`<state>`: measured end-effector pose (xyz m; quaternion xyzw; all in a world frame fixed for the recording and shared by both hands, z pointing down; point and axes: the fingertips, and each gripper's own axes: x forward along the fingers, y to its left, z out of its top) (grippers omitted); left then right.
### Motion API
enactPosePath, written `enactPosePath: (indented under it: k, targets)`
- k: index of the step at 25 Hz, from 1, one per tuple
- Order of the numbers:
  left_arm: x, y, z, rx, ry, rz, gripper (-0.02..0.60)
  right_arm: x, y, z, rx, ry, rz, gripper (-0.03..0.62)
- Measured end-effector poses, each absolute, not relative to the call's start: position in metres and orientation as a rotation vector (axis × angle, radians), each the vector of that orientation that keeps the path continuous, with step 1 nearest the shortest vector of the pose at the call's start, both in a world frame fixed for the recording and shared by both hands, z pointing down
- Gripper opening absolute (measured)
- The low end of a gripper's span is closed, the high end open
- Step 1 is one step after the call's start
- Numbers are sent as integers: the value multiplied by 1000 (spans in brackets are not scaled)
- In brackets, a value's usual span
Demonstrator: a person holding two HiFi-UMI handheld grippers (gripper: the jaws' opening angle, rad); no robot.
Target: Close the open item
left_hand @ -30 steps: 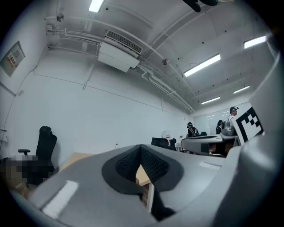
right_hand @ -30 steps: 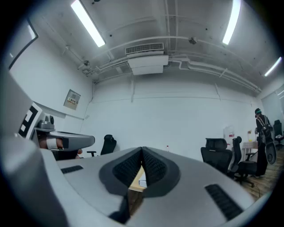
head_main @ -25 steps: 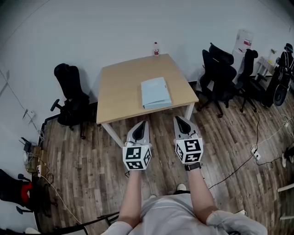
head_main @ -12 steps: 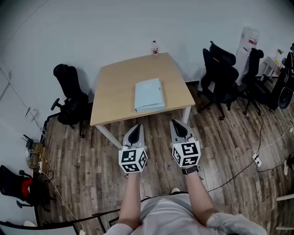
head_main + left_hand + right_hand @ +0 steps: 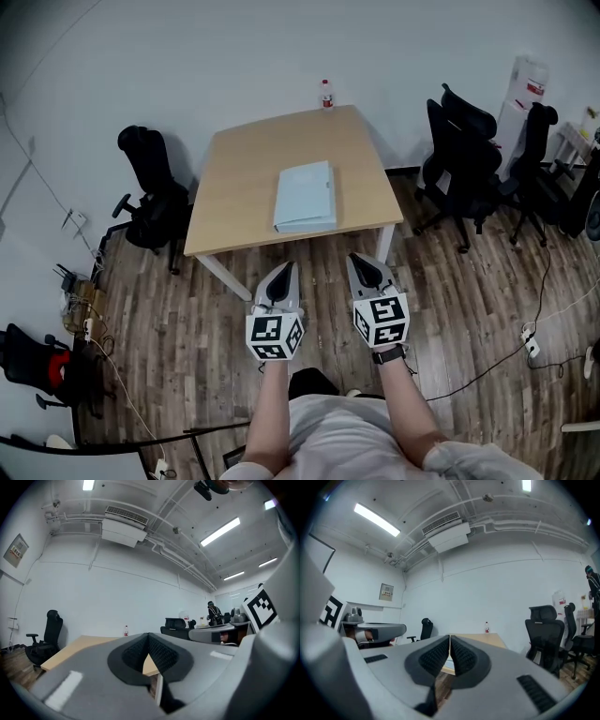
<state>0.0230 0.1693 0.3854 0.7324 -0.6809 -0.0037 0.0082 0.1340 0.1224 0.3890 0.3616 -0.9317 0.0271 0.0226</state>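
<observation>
A light-blue folder [image 5: 306, 196] lies flat on the wooden table [image 5: 234, 178], near its front edge. From here I cannot tell if it is open. My left gripper [image 5: 284, 269] and right gripper [image 5: 361, 261] are held side by side over the floor, just short of the table's front edge. Both point toward the table. Each has its jaws pressed together with nothing between them, as the left gripper view [image 5: 148, 637] and the right gripper view [image 5: 450, 638] show. The folder is a good way ahead of both tips.
A small bottle [image 5: 326, 94] stands at the table's far edge by the wall. A black office chair [image 5: 150, 192] stands left of the table and several more [image 5: 469, 150] stand to the right. A water dispenser [image 5: 527, 89] is at the far right, and cables run across the wooden floor [image 5: 487, 347].
The head view has shifted slightly, so the grippers sit a little lower in the frame. Both stay shut and side by side. The folder has not moved on the table.
</observation>
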Motion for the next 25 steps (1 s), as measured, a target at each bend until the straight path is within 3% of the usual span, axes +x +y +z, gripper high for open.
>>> enactPosePath:
  k: [15, 25]
  targets:
    - [-18, 32, 396, 2345, -2031, -52, 9, 97, -1, 401, 1217, -2790, 118, 14]
    - [-79, -75, 393, 2436, -1928, -23, 9, 31, -97, 395, 1300, -2724, 142, 14]
